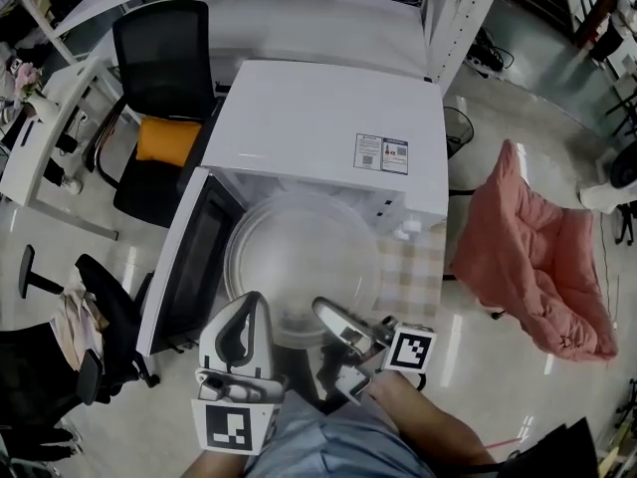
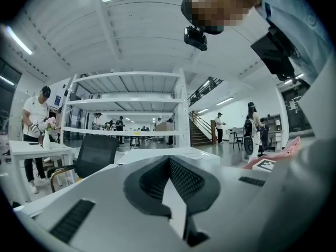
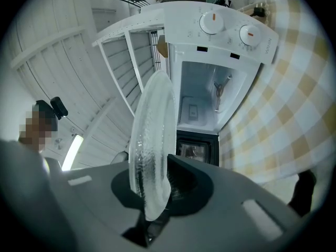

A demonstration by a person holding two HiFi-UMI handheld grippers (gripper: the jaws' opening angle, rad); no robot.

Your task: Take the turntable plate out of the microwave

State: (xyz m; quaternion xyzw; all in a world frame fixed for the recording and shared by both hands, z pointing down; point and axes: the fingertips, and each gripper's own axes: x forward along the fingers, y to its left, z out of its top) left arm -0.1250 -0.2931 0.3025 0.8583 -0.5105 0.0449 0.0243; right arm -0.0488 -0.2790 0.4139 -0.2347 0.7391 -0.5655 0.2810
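Black office chair (image 1: 159,58) with orange cushion (image 1: 167,139), left. White microwave (image 1: 318,118), door (image 1: 189,257) open, on checked-cloth surface (image 1: 410,272). Left gripper (image 1: 254,305): jaws together, empty. Turntable plate (image 1: 299,252): clear glass, outside the cavity, before the opening, near rim pinched in right gripper (image 1: 324,310) jaws. Two stickers (image 1: 382,153) on microwave top, print illegible. Pink fabric (image 1: 537,257), right.

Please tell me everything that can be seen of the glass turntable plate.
The turntable plate is a round disc of clear, slightly frosted glass with a rippled surface and a raised rim. It looks whole and carries nothing. It is outside the cavity of the microwave, in the air in front of the opening, lying about flat in the head view. The right gripper is shut on its near edge, and in the right gripper view the plate shows edge-on. Nothing else is seen touching it.
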